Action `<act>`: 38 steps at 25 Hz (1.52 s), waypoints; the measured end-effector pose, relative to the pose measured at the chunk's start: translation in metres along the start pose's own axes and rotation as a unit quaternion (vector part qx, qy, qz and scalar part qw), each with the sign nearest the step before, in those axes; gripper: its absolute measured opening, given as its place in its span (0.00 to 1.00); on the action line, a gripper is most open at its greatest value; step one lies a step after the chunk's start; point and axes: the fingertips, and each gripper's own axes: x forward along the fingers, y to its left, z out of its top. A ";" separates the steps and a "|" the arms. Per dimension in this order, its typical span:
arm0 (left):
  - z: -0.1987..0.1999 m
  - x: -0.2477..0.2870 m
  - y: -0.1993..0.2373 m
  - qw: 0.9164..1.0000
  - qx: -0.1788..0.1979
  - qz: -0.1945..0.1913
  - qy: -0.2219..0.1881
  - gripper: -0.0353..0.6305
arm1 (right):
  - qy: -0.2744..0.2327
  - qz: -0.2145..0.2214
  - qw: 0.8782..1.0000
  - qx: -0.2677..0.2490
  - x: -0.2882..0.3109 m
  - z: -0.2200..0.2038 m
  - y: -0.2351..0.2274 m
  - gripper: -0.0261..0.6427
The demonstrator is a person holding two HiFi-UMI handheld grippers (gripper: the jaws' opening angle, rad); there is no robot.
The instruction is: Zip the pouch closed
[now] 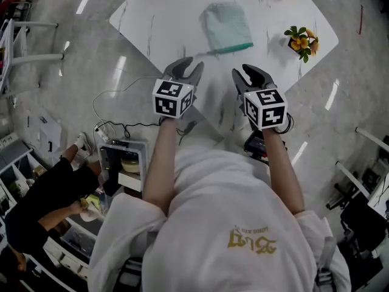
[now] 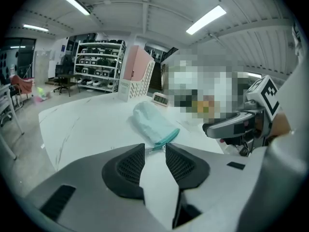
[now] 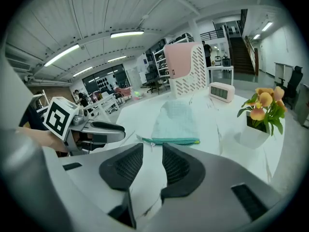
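A pale mint quilted pouch lies flat on the white marble table. Its teal zipper edge faces me, and a thin pull tail sticks out at the left end. My left gripper hovers short of that zipper's left end, its jaws parted with nothing between them. My right gripper hangs beside it, a little nearer to me than the pouch, jaws apart and empty. In the left gripper view the pouch sits just past the pads. In the right gripper view the pouch lies straight ahead.
A small pot of orange flowers stands at the table's right corner. A pink perforated file holder and a small clock stand at the far side. A seated person and cluttered shelves are on the floor at left.
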 end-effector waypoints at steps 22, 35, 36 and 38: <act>-0.010 0.054 0.011 0.993 0.089 -0.010 0.079 0.31 | 0.099 0.046 0.992 -0.059 0.079 -0.026 0.008 0.23; -0.022 0.064 0.004 0.985 0.124 -0.035 0.117 0.23 | 0.115 0.038 0.990 -0.079 0.097 -0.034 0.007 0.19; -0.023 0.064 0.003 0.984 0.127 -0.036 0.118 0.22 | 0.116 0.035 0.989 -0.082 0.098 -0.034 0.007 0.19; -0.023 0.064 0.002 0.983 0.130 -0.038 0.121 0.22 | 0.113 0.029 0.989 -0.088 0.099 -0.034 0.005 0.16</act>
